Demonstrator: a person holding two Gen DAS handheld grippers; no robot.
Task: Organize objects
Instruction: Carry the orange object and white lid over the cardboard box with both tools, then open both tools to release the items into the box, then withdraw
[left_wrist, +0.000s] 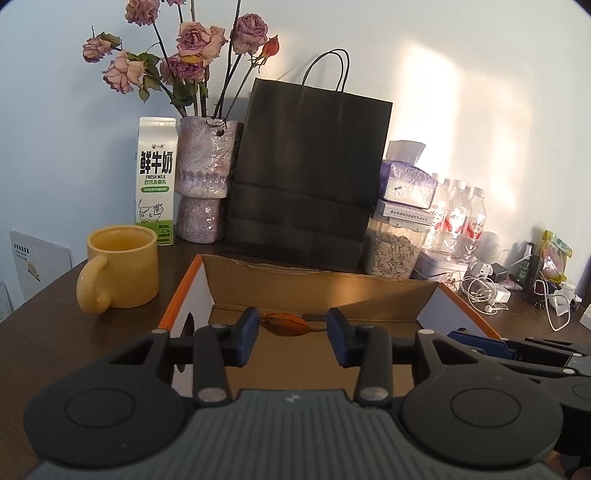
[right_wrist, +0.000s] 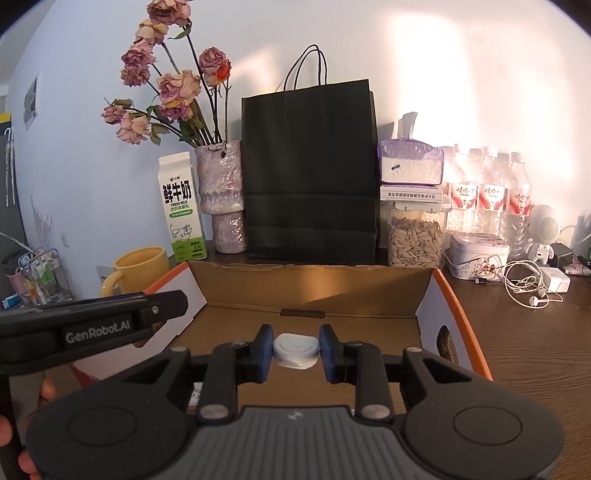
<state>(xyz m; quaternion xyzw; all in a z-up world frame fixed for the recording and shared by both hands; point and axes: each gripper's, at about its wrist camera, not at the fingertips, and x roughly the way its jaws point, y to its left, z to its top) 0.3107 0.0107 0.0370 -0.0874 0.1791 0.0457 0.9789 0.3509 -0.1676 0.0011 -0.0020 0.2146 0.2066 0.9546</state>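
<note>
While my right claw grips a white cap over the box, my left claw pinches a dried leaf there; neither is dropped yet, and bench clutter remains.

A: What carries it all here?

B: A dark wooden table, bare grain showing at the lower right of the right wrist view.

A: And on it?

B: Centre frame, an open cardboard box with orange edges. Left of it, a yellow mug. Behind the mug, a milk carton, then a purple vase of dried roses.

A: The back row?

B: A black paper bag stands upright against the wall. To its right, a clear jar of seeds, water bottles, a small tin, and tangled white earphones at the right edge.
</note>
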